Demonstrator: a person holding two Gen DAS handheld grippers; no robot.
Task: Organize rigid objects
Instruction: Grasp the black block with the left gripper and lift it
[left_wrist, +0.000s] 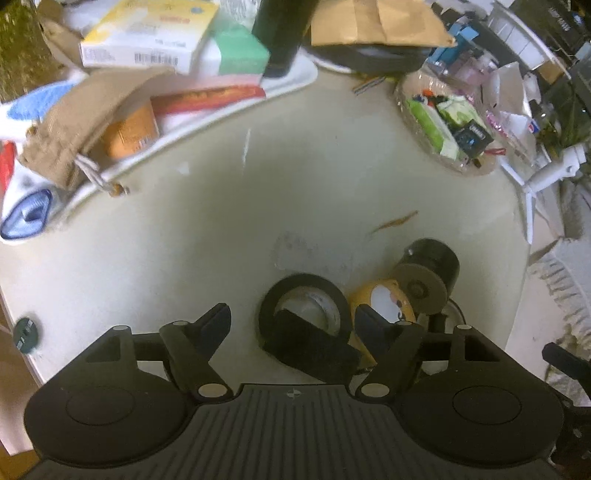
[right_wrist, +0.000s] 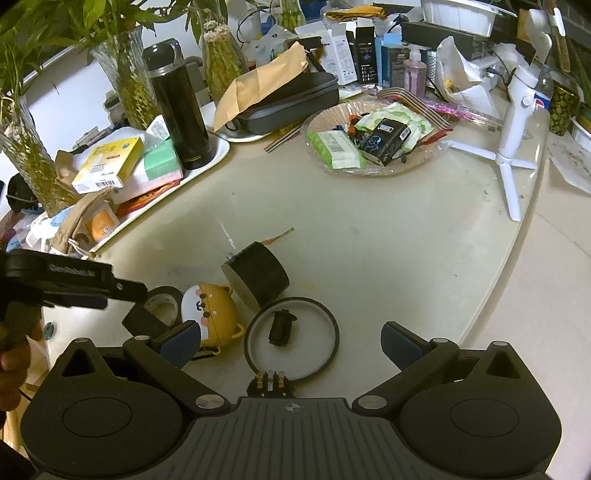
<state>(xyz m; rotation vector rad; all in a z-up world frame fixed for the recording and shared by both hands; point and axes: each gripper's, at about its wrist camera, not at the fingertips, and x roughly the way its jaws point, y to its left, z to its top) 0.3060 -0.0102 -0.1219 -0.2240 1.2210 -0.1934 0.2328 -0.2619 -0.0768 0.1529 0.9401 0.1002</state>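
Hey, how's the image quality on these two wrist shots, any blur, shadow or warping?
Left wrist view: the boxes on the white tray at the top are smeared with blur, a dark shadow falls on the table, and the black tape roll is fairly sharp. Right wrist view: crisp and evenly lit; fisheye bends the table edge into a curve.

1. Left wrist view: tray clutter (left_wrist: 173, 55) at upper left smeared by blur; box print unreadable.
2. Yellow toy (left_wrist: 384, 299) partly hidden behind the gripper finger (left_wrist: 373, 325).
3. Black block (left_wrist: 314, 347) covers the tape roll's (left_wrist: 295, 288) near rim.
4. Right wrist view: person's hand (right_wrist: 11, 354) cut off at left edge.
5. Small connector (right_wrist: 271, 384) at lower centre, half hidden by gripper body.
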